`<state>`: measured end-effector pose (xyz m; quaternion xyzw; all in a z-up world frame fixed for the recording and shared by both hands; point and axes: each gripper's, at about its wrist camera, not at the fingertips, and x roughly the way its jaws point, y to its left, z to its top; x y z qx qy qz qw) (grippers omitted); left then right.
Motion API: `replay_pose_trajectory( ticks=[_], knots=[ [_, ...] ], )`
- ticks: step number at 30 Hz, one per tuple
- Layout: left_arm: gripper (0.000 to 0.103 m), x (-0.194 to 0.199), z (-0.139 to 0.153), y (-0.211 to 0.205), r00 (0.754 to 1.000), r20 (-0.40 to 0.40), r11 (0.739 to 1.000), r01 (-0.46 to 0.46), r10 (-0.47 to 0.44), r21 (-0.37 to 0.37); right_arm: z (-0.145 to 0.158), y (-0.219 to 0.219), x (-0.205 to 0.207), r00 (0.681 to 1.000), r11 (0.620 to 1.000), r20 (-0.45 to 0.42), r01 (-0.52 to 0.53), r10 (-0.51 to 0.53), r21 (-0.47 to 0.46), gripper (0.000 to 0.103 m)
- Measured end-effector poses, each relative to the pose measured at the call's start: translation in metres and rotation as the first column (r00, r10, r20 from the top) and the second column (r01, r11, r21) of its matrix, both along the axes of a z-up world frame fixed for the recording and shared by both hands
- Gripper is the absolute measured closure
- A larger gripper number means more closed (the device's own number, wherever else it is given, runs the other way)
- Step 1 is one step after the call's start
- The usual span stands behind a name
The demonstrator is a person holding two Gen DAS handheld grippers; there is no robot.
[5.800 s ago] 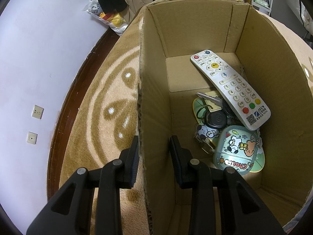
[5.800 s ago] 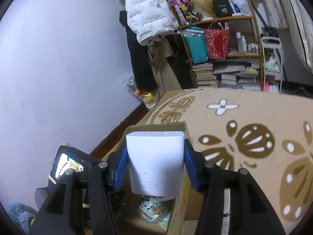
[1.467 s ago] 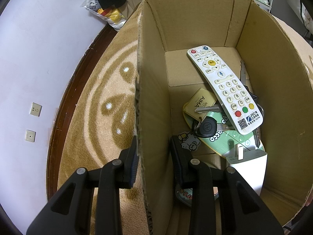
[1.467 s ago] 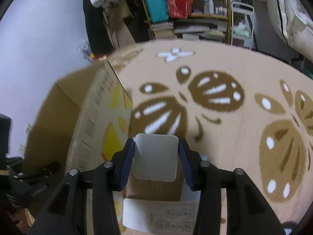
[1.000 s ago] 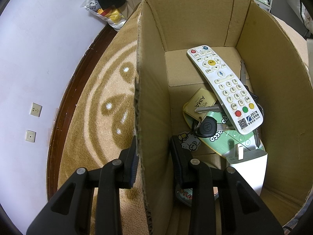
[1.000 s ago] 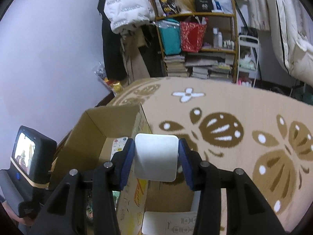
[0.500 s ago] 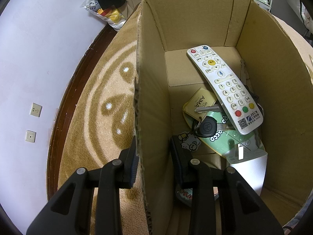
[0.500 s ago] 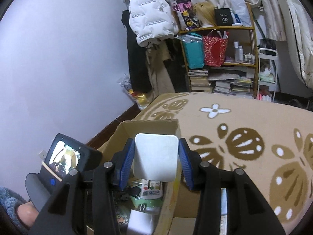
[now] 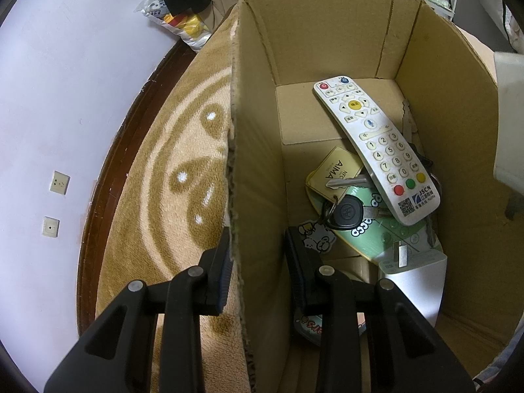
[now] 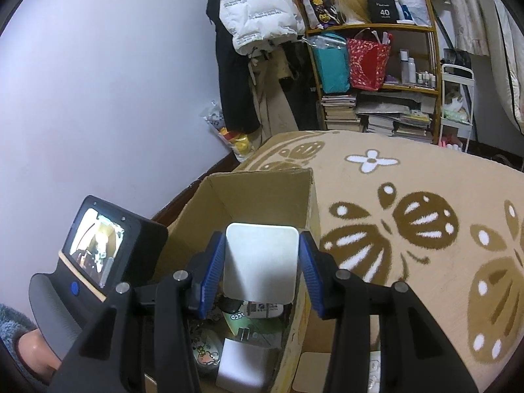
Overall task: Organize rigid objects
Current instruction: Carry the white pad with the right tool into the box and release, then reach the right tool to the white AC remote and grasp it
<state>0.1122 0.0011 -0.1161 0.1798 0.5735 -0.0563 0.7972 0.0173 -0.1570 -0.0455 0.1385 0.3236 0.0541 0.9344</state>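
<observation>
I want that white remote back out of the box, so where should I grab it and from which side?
Take the remote from above, across its narrow width near the raised top end by the yellow button. It lies tilted on the keys, with bare box floor beneath that end.

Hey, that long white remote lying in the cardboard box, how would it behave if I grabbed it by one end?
The white remote looks like stiff plastic, so probably no flopping. It rests propped on the keys, so it may seesaw or slide.

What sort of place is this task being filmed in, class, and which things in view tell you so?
Probably a lived-in room at home, perhaps a bedroom: a patterned tan carpet covers the floor, a white puffer jacket hangs on the wall, and a wooden shelf holds bags, bottles and stacked books.
</observation>
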Motion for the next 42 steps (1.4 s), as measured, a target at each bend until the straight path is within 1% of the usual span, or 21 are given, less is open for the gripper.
replay_pose_trajectory(
  ticks=[7,11,12,13,17,20,24,25,32,35,42],
  knots=[
    [0.076,-0.001,0.000,-0.001,1.000,0.002,1.000,0.011,-0.011,-0.002,0.007,-0.011,-0.004,0.999,0.999,0.025,0.041,-0.042,0.008,0.054],
    [0.077,-0.002,0.001,0.000,1.000,0.003,1.000,0.016,-0.016,-0.006,0.005,-0.022,-0.003,0.996,0.996,0.008,0.084,-0.084,-0.001,0.054],
    [0.077,-0.003,0.001,0.000,1.000,0.003,1.000,0.016,-0.016,-0.005,0.004,-0.026,-0.003,0.995,0.995,0.000,0.099,-0.099,-0.005,0.052],
    [0.077,-0.003,0.001,0.000,1.000,0.003,1.000,0.016,-0.016,-0.006,0.002,-0.031,-0.003,0.993,0.994,-0.009,0.114,-0.114,-0.002,0.049],
    [0.076,-0.003,0.001,0.000,1.000,0.002,1.000,0.015,-0.015,-0.004,-0.005,-0.050,-0.003,0.984,0.985,-0.056,0.169,-0.168,0.013,0.044],
    [0.076,-0.003,0.000,-0.002,1.000,0.003,1.000,0.015,-0.015,0.000,-0.012,-0.063,-0.003,0.974,0.979,-0.097,0.204,-0.203,-0.002,0.034],
    [0.076,-0.004,-0.001,-0.003,1.000,0.002,1.000,0.015,-0.014,-0.003,-0.023,-0.080,-0.003,0.956,0.968,-0.160,0.249,-0.246,0.003,0.017],
    [0.077,-0.004,0.000,-0.003,1.000,0.002,1.000,0.014,-0.014,-0.006,-0.026,-0.084,-0.003,0.952,0.966,-0.172,0.257,-0.252,0.009,0.015],
    [0.078,-0.003,0.000,-0.001,1.000,0.001,1.000,0.017,-0.017,-0.011,-0.046,-0.101,-0.002,0.915,0.952,-0.275,0.307,-0.295,0.000,0.015],
    [0.078,-0.003,0.000,-0.002,1.000,0.001,1.000,0.015,-0.015,-0.012,-0.057,-0.105,-0.001,0.897,0.947,-0.322,0.320,-0.302,0.006,0.015],
    [0.077,-0.004,-0.001,-0.004,1.000,0.002,1.000,0.017,-0.017,-0.005,-0.075,-0.107,-0.002,0.865,0.942,-0.400,0.335,-0.302,0.013,0.015]
  ],
)
